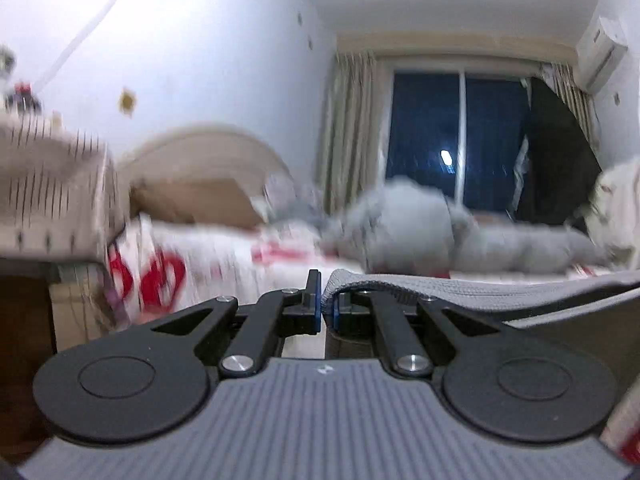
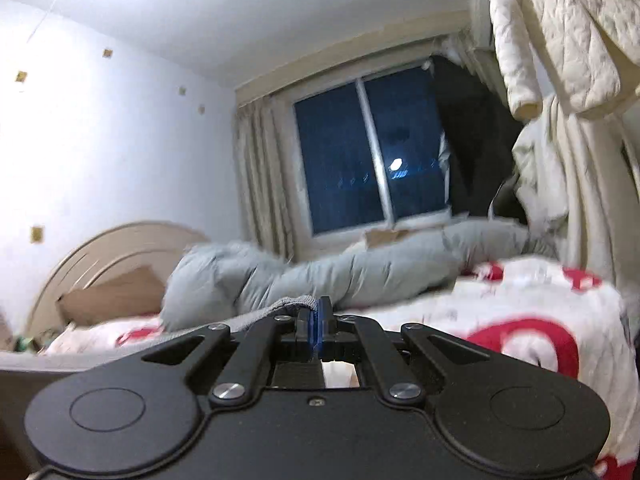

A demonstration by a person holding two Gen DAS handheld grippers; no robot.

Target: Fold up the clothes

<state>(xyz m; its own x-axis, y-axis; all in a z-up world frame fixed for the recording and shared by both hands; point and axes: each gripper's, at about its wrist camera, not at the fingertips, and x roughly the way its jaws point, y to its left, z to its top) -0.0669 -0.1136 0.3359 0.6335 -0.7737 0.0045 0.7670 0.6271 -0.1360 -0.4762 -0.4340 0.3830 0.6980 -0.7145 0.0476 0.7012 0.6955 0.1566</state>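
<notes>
Grey knit garment (image 1: 460, 286) held above the bed (image 2: 500, 300) — left gripper (image 1: 327, 300) and right gripper (image 2: 317, 330) each clamped on an edge. Shallow pinch; a tug could slip it free.

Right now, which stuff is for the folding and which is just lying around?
For the folding: grey knit garment, pinched by the left gripper and right gripper.

Just lying around: grey duvet, red-and-white bedspread, brown pillow, cream quilted jacket.
</notes>
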